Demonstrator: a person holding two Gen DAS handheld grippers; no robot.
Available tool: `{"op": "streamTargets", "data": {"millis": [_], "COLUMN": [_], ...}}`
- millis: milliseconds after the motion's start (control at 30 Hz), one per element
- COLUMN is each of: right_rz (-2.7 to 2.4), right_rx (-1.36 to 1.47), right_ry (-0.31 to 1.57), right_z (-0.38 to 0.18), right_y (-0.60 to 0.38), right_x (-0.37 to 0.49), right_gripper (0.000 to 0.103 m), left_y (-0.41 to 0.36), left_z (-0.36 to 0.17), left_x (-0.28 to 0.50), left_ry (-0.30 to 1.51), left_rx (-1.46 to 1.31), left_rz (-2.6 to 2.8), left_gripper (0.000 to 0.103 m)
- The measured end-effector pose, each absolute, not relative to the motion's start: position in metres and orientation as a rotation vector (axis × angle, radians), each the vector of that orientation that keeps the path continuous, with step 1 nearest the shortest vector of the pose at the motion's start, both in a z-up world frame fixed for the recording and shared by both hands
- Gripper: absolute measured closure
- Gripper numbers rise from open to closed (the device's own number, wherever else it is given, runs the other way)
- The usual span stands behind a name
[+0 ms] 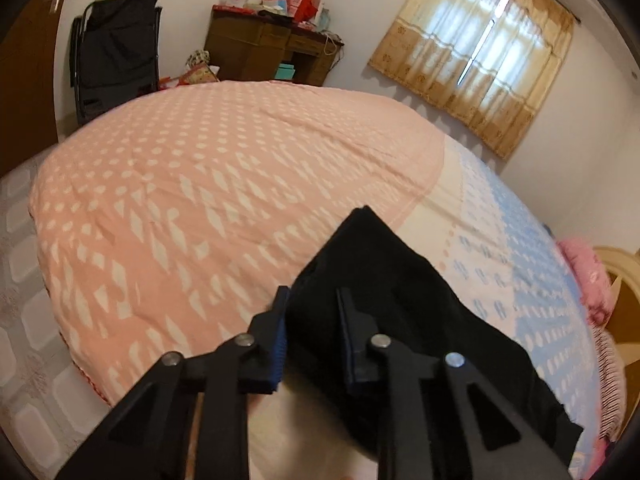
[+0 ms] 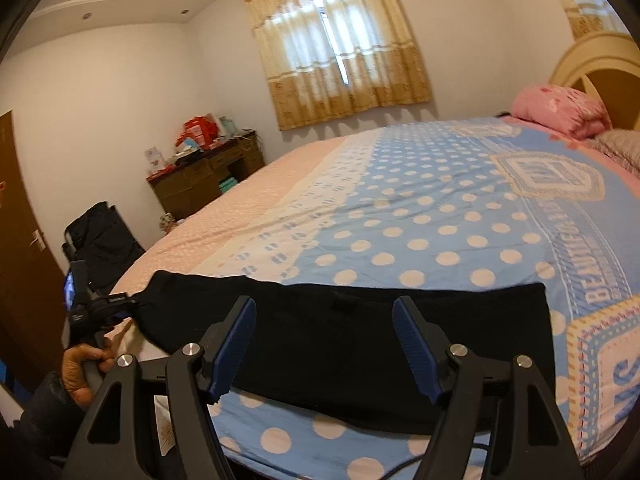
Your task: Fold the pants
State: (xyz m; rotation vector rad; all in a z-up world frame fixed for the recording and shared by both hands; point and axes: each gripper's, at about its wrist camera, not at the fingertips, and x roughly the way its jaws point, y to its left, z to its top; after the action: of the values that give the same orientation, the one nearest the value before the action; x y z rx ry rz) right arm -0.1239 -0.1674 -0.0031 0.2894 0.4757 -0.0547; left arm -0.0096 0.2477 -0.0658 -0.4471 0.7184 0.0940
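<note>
On the bed (image 2: 460, 208), near its edge, black pants (image 2: 360, 344) lie lengthwise across my view. Left tool (image 1: 312, 300) pinches their far-left end; right tool (image 2: 324, 312) hovers spread above the middle, nearer the free right end.

We see the black pants (image 2: 360, 344) lying flat across the near edge of the bed (image 2: 440, 208), as one long dark band on the dotted blue cover. At their left end the cloth is bunched and lifted a little above the pink part of the cover.
</note>
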Motion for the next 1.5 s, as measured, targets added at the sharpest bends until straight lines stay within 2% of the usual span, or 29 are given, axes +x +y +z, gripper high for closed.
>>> {"op": "streamTargets", "data": {"millis": [433,467,533,733,800,933,967,1000,1067,1100,1267,1500], "right_rz": [-0.274,-0.285,-0.311,-0.356,-0.342,-0.257,-0.223,-0.184,-0.098,-0.058,0.125,0.214], "right_rx": [0.445,0.448,0.449,0.449,0.450,0.423,0.422,0.426,0.446,0.459,0.498,0.500], "right_ry": [0.512,0.508,0.499,0.477,0.471,0.451,0.456,0.466,0.494,0.506,0.574,0.694], "right_z": [-0.030,-0.030,-0.029,-0.022,-0.018,-0.008,-0.009,-0.010,-0.016,-0.019,-0.034,-0.066], "right_y": [-0.242,-0.246,-0.255,-0.272,-0.273,-0.262,-0.257,-0.252,-0.239,-0.232,-0.188,-0.142], "right_x": [-0.158,-0.162,-0.170,-0.192,-0.197,-0.194,-0.189,-0.183,-0.165,-0.154,-0.078,0.000], "right_gripper": [0.031,0.031,0.031,0.031,0.031,0.031,0.031,0.031,0.031,0.031,0.031,0.031], "left_y": [0.096,0.080,0.050,-0.034,-0.040,-0.014,-0.001,0.009,0.047,0.066,0.126,0.162], "left_z": [0.029,0.032,0.038,0.029,0.021,0.014,0.014,0.014,0.011,0.009,-0.010,-0.037], "left_x": [-0.038,-0.042,-0.051,-0.077,-0.074,-0.052,-0.049,-0.043,-0.036,-0.032,-0.019,-0.009], "left_ry": [0.486,0.483,0.467,0.470,0.511,0.581,0.583,0.583,0.572,0.568,0.614,0.709], "left_rx": [-0.101,-0.089,-0.055,0.082,0.086,0.038,0.026,0.014,-0.013,-0.026,-0.046,-0.099], "left_rz": [-0.320,-0.372,-0.474,-0.693,-0.705,-0.612,-0.578,-0.532,-0.421,-0.370,-0.175,-0.122], "left_gripper": [0.084,0.085,0.097,0.094,0.089,0.087,0.080,0.068,0.052,0.049,0.047,0.044]}}
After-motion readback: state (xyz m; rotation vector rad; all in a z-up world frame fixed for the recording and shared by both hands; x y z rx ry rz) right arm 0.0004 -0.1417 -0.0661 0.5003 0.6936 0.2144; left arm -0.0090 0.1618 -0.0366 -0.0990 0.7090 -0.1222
